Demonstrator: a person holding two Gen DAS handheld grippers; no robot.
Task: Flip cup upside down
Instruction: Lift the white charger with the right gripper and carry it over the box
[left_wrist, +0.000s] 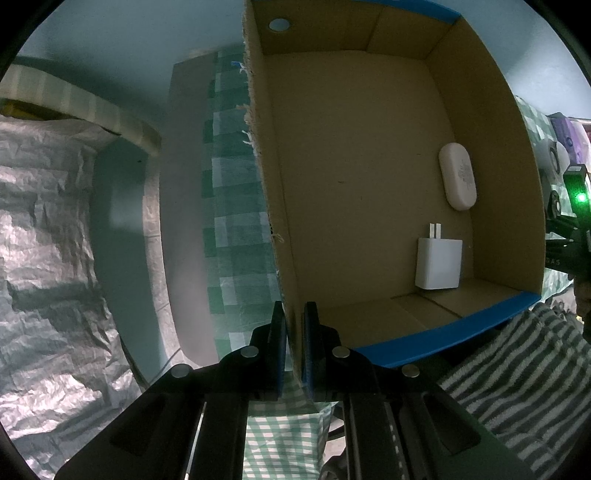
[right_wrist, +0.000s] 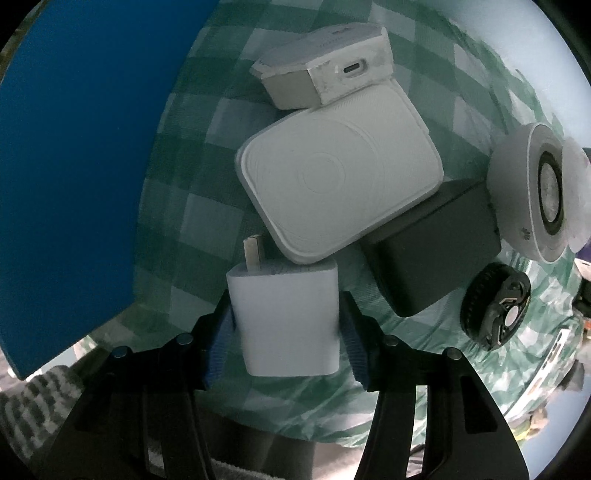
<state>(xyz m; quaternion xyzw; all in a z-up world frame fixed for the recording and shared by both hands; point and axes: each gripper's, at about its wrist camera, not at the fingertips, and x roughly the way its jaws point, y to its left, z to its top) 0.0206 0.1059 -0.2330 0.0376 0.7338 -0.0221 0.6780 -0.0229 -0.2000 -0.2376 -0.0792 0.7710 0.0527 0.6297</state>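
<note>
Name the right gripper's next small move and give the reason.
Probably finish closing, then lift. The right gripper has the white charger between its fingers, gaps remaining. The left gripper already pinches the box wall, where another charger lies.

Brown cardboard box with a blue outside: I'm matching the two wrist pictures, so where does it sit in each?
Left wrist: the brown cardboard box with a blue outside fills the centre and right, seen from above; the left gripper is clamped on its near wall.
Right wrist: only its blue outer wall shows, at left.
Shared landmark: the green checked cloth beside the box.
</note>
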